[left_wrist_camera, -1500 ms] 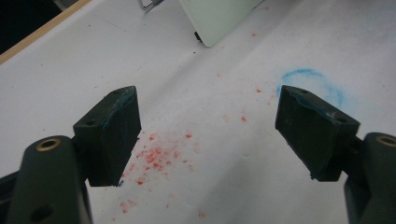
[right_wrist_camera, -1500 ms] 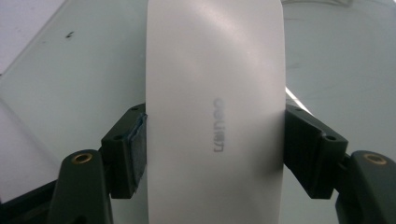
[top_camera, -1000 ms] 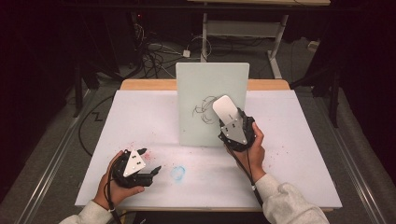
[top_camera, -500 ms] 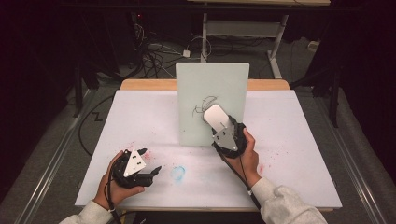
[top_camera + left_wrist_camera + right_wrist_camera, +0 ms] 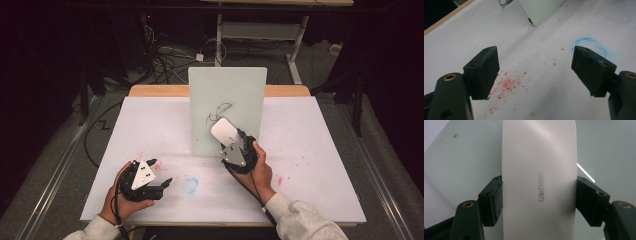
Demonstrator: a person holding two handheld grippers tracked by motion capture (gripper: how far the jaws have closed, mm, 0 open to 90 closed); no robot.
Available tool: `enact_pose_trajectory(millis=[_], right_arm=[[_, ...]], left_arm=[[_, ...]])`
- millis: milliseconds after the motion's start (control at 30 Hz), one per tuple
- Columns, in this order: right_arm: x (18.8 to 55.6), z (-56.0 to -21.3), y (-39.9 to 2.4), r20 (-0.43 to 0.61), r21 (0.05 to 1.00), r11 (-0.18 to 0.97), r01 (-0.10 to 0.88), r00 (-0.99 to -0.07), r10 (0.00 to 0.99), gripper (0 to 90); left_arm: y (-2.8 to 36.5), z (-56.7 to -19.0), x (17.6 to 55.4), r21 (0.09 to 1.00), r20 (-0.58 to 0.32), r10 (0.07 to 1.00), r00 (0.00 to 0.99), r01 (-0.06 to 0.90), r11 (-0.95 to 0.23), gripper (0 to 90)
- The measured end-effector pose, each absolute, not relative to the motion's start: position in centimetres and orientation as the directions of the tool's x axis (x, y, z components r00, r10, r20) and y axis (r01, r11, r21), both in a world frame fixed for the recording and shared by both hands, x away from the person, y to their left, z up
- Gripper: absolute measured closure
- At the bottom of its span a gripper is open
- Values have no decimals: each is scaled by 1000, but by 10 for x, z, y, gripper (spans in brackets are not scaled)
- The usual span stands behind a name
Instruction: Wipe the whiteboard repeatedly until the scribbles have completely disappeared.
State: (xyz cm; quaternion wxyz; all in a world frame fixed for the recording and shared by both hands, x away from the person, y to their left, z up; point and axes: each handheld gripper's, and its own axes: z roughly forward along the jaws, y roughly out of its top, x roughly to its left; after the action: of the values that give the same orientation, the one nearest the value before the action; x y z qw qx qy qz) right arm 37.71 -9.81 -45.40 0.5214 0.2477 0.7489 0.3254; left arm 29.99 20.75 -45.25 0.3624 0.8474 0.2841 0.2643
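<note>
Eraser (image 5: 539, 180) between right hand-held gripper (image 5: 539, 202) jaws

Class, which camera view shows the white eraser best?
The right gripper view: the eraser is close, clamped between the right claw's jaws, its print visible. The high view shows it small against the board.

Lab or recording room: dark surroundings, white-covered tabletop (image 5: 150, 120) under overhead light, loose cables (image 5: 167, 57) across grey floor (image 5: 65, 150), metal bench frame (image 5: 260, 30) behind.
</note>
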Motion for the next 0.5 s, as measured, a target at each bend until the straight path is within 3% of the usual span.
enact_pose_trajectory(millis=[267,500], right_arm=[[387,-431,-122,-565,803,593,48,-251,786,313],[377,-455,-106,-621,744,667,42,-327,713,313]], left_arm=[[207,-453,300,761,245,670,701,289,-581,216],[206,-453,300,758,243,669,702,292,-582,217]])
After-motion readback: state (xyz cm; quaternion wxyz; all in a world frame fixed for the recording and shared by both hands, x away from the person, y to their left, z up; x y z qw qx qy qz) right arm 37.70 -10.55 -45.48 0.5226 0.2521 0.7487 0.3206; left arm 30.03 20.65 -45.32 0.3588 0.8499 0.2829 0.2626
